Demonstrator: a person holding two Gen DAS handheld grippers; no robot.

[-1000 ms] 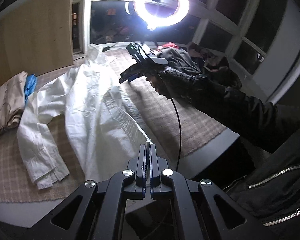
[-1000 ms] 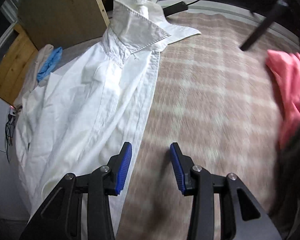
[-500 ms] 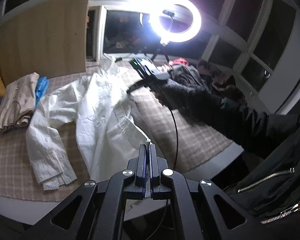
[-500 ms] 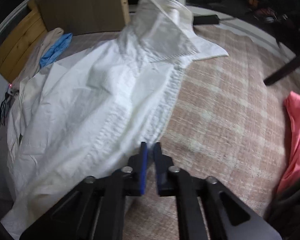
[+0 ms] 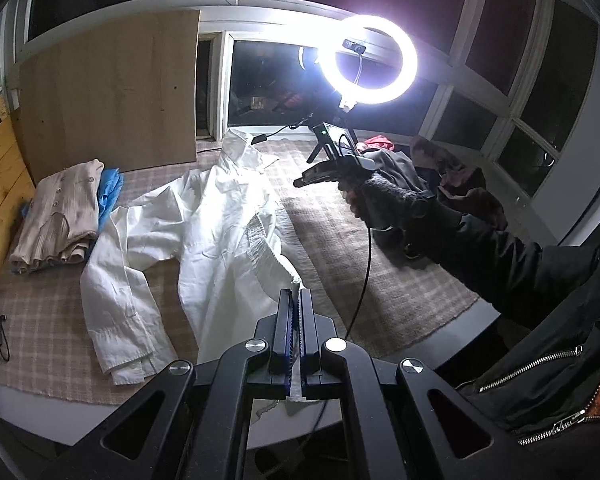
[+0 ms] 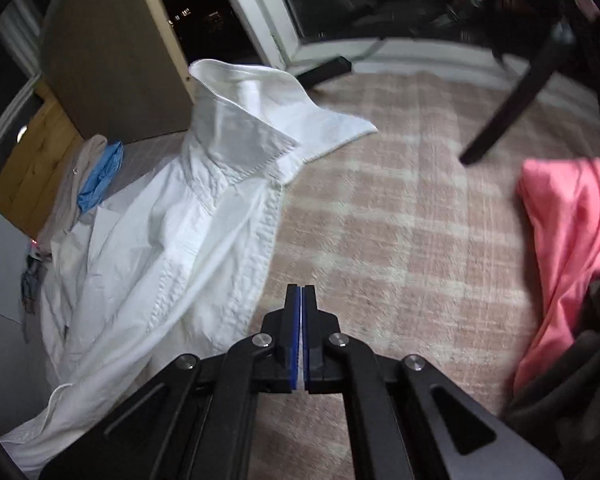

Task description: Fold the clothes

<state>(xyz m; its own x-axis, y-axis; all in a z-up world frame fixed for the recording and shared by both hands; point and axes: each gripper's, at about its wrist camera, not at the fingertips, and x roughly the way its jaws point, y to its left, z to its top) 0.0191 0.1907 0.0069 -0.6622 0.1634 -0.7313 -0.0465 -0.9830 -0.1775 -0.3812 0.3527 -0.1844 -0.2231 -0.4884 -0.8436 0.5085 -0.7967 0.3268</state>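
- The left gripper (image 5: 295, 300) is closed, pinching the white shirt (image 5: 220, 224) by its hem corner at the near edge of the checked blanket (image 5: 400, 280).
- The right gripper (image 6: 301, 300) is clamped on the shirt's front edge; a sliver of white shows between its pads.
- The shirt lies spread along the blanket, collar (image 6: 240, 120) raised toward the far edge.
- Folded beige and blue clothes (image 5: 66, 216) sit at the left edge.
- A pink garment (image 6: 568, 216) lies at the right edge.

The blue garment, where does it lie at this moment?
In the left wrist view, the blue garment lies far left on the checked blanket, tucked against the folded beige clothes and beside the white shirt.
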